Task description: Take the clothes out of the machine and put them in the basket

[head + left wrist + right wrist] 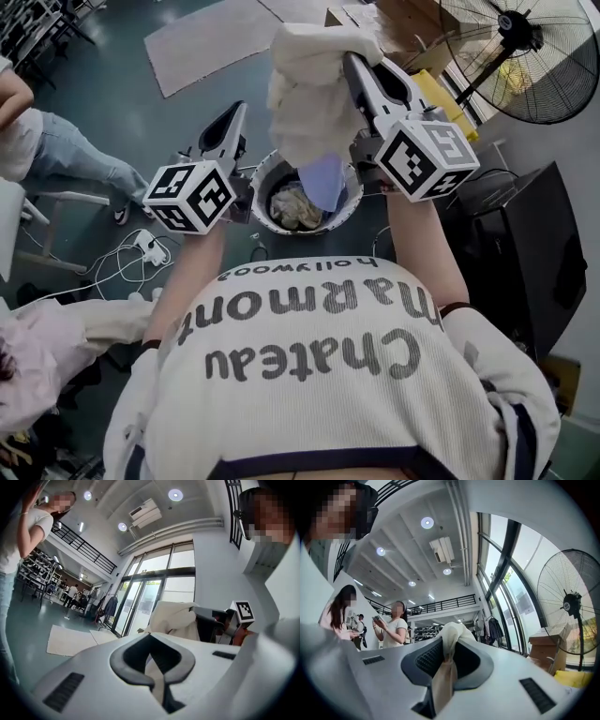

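The cream garment point(314, 94) hangs bunched in the air right above the round white basket point(261, 178), which stands on the floor with other crumpled clothes point(295, 208) in it. The right tongs point(354, 62) are clamped on the garment's upper fold, and the cloth shows pinched between their pads point(423, 660). The left tongs point(236, 112) are just beside it, together and holding nothing. A big standing fan point(516, 47) is off to the right.

Head camera steeply down over basket point(262, 184); claw cameras level, close, both on cream garment point(314, 94).
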Demonstrator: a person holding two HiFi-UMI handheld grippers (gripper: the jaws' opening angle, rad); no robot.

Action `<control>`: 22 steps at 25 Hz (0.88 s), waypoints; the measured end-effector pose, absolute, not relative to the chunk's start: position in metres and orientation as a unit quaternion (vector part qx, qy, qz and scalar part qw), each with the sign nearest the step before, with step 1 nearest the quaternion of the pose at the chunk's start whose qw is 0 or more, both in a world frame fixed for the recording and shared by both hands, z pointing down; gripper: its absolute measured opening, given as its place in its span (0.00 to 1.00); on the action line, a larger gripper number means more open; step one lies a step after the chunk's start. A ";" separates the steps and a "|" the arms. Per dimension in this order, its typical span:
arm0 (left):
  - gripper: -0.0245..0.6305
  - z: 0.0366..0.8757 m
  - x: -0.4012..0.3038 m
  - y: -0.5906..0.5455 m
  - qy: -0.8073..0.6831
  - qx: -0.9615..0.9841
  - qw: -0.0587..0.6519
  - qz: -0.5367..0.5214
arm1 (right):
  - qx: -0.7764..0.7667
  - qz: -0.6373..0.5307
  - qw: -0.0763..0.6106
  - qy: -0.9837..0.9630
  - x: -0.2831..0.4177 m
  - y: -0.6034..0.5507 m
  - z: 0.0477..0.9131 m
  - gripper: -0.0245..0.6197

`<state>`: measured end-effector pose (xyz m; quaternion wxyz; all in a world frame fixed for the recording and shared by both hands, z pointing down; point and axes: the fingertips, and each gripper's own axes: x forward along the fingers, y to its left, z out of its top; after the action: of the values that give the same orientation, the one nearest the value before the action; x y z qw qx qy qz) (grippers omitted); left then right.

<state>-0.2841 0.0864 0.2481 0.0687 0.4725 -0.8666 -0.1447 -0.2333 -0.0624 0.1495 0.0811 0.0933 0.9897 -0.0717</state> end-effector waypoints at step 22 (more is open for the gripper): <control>0.05 0.318 -0.367 0.091 -0.899 0.383 0.121 -0.175 | 0.099 -0.050 -0.110 0.988 -0.353 -0.100 0.301 0.14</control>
<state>-0.3674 0.0911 0.3176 0.1214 0.3829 -0.8988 -0.1755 -0.3526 -0.0996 0.3014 -0.1095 0.0988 0.9878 -0.0499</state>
